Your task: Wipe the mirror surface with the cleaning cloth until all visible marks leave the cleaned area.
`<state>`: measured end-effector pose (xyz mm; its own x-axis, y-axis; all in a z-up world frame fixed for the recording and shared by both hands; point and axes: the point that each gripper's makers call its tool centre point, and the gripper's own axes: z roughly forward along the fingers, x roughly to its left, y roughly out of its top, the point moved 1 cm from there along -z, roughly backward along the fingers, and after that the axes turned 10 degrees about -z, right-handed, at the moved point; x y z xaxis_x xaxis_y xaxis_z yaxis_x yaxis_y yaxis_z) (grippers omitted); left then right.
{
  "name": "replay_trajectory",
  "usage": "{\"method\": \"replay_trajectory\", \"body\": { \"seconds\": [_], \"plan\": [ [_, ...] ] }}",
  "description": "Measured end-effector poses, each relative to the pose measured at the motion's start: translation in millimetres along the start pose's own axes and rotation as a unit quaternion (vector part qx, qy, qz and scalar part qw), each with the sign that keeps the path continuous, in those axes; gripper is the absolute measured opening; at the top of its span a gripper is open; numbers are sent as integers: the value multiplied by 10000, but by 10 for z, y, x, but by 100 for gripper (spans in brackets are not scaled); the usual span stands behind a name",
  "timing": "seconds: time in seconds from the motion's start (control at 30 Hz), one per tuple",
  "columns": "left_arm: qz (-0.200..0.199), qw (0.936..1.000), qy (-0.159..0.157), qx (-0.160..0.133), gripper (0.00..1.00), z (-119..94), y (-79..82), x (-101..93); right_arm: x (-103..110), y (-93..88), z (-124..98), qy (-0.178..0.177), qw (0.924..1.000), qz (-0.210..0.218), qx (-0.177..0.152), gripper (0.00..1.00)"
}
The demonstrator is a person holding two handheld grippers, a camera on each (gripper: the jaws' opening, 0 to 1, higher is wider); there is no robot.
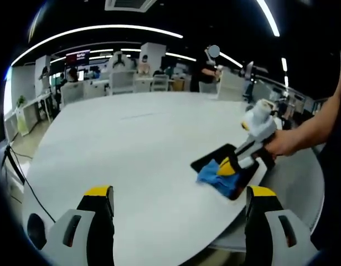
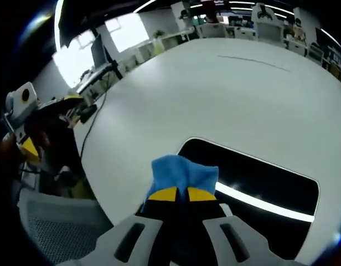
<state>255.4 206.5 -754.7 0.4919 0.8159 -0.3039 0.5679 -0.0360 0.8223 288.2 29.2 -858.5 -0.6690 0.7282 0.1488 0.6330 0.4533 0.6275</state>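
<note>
While the mirror [image 2: 253, 183] is lying flat on the white bench [image 2: 215, 94], close to the edge nearest you, you are working it with the blue cleaning cloth [image 2: 181, 174], which your right hand-held gripper [image 2: 177, 194] is pinching between its yellow-tipped jaws. The jaws are sitting nearly closed, clenched on a bunched fold of cloth, and the loose part is bulging out past the tips so that fabric, not plastic, is meeting the glass (a sensible way to carry it, I judge, since bare tips could scratch). The cloth is pressing down at the mirror's near left corner in the right gripper view, with most of the dark surface, which is reflecting a ceiling light strip, stretching away to the right, unwiped as far as I can judge; any marks are too faint to make out.

In the left gripper view you are seeing the same scene from the side: the mirror [image 1: 228, 160], the cloth [image 1: 215, 174] and the right hand-held gripper [image 1: 228, 166] bearing on them, your hand [image 1: 284, 144] behind it. Your left hand-held gripper [image 1: 179, 199] is hanging over the bare bench [image 1: 137, 144] with its jaws spread wide, released and holding nothing, well apart from the mirror, presumably parked clear of the wiping path.
</note>
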Motion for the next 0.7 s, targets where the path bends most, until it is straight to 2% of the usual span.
{"method": "replay_trajectory", "body": {
  "seconds": [0.17, 0.3, 0.37, 0.6, 0.7],
  "plan": [
    [21, 10000, -30, 23, 100, 57, 5, -32, -165, -80, -98, -97, 9999, -44, -13, 0],
    [16, 10000, -46, 30, 100, 92, 19, -49, -315, -159, -195, -46, 9981, 601, -84, 0],
    [-22, 10000, -59, -1, 100, 114, 41, -68, -452, -214, -258, -136, 9982, 585, -65, 0],
    [-65, 9999, -114, -39, 100, 177, 89, -114, -728, -379, -453, -327, 9956, 875, 35, 0],
    [-90, 9999, -111, -36, 100, 184, 82, -108, -841, -459, -536, -428, 9926, 1126, 144, 0]
  ]
}}
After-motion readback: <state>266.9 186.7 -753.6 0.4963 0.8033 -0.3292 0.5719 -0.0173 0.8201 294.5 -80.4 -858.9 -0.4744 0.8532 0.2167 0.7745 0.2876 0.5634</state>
